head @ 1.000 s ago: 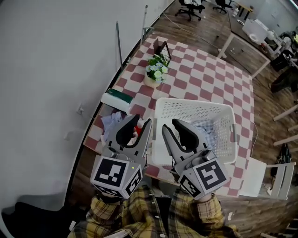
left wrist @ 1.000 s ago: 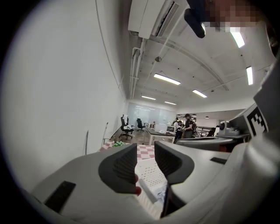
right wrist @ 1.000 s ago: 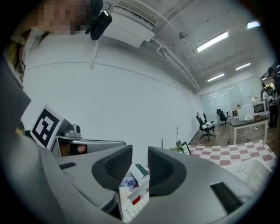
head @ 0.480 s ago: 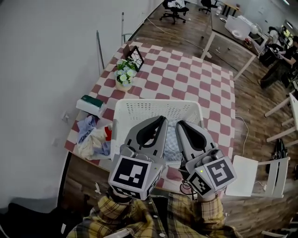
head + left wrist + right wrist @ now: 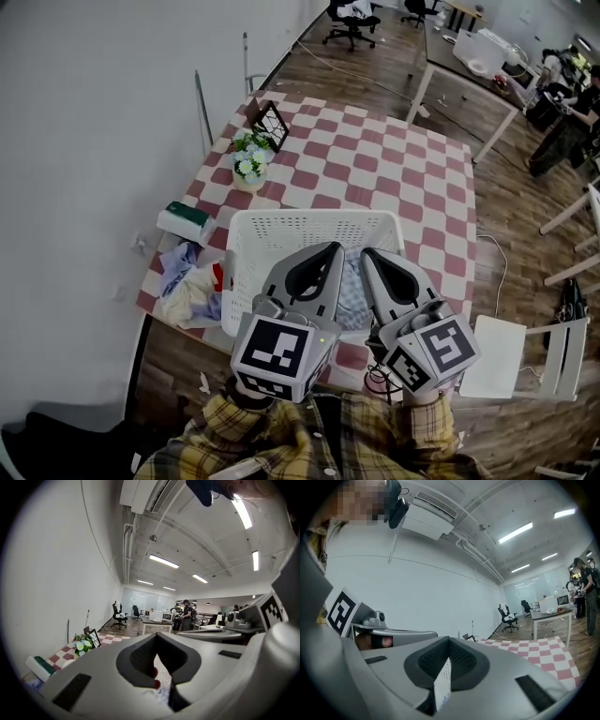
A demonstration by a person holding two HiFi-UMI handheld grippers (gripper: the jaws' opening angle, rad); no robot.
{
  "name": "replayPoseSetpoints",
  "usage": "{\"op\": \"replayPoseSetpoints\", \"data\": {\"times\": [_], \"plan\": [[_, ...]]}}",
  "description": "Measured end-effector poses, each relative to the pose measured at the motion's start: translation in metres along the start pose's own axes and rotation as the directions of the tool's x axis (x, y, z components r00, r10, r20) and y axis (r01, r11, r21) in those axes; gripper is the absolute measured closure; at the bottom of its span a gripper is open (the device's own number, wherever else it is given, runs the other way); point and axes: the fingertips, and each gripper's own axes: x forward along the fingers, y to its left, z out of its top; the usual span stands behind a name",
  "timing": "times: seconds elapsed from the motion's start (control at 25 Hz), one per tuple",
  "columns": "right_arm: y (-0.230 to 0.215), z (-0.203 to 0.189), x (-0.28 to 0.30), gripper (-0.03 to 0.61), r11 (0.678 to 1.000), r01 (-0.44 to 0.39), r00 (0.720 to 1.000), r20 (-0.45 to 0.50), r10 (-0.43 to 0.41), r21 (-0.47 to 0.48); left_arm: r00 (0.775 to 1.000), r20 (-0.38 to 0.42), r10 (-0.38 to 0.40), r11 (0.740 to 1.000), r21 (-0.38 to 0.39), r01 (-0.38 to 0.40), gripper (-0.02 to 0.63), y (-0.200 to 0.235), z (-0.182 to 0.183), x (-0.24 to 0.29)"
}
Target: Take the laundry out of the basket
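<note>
Since earlier, we are swinging both over basket (image 5: 281,221): left gripper (image 5: 335,247), right gripper (image 5: 367,252) clenched, empty; checked laundry (image 5: 352,289) lying at basket's 6 o'clock end. We are needing jaws reopened before dipping.

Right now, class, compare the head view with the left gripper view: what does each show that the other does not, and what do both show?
Only the head view: the person's plaid shirt, the white chair beside the checkered table, and the marker cube on the left gripper. Only the left gripper view: the ceiling lights and the air conditioner high on the wall. Both: the checkered table, the potted flowers, and the left gripper's jaws, closed together.
</note>
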Motion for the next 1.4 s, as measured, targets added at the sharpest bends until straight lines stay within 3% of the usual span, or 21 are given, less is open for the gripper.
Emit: {"op": "replayPoseSetpoints", "data": {"times": [0.76,0.96,1.2,1.4], "plan": [[0.001,0.0,0.009,0.574,0.999,0.031,1.0,-0.005,-0.031,-0.026,1.0,-0.003,-0.024,0.999,0.031,0.024,0.592,0.013,-0.001,0.003],[0.002,-0.003,0.01,0.574,0.999,0.028,1.0,-0.013,-0.028,-0.034,1.0,-0.031,-0.005,1.0,0.008,0.006,0.592,0.013,-0.001,0.001],[0.004,-0.003,0.009,0.574,0.999,0.026,1.0,-0.011,-0.027,-0.041,1.0,0.001,-0.012,0.998,0.066,0.012,0.591,0.013,0.001,0.003],[0.003,-0.004,0.009,0.574,0.999,0.03,0.999,-0.014,-0.031,-0.039,1.0,-0.012,-0.001,1.0,0.004,0.001,0.595,0.014,0.001,0.0]]}}
